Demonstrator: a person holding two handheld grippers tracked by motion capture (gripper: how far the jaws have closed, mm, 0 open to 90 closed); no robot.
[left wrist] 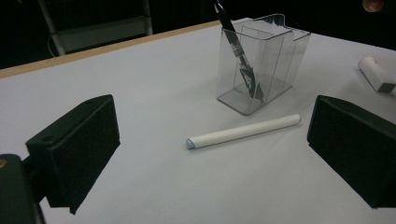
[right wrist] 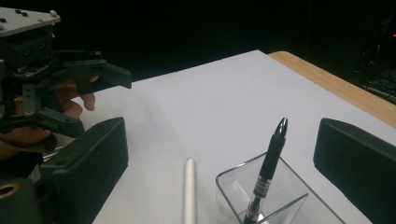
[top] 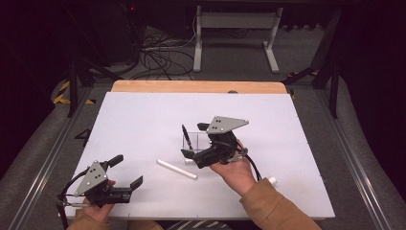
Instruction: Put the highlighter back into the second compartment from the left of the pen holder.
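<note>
The left gripper (top: 128, 171), jaws wide and empty, rests near the table's (top: 143, 110) front edge. The white pen (top: 177, 169) lies flat beside the clear holder (left wrist: 257, 70) holding 1 black pen (top: 186, 137). The right gripper (top: 197, 143), gaping and empty, hovers at the holder.

Left claw (left wrist: 210, 154) jaws wide apart, nothing between pads. White cylindrical pen (left wrist: 243, 132) lies flat on white counter (left wrist: 140, 79), beside clear plastic holder (left wrist: 261, 65) containing upright black pen (left wrist: 236, 44).
</note>
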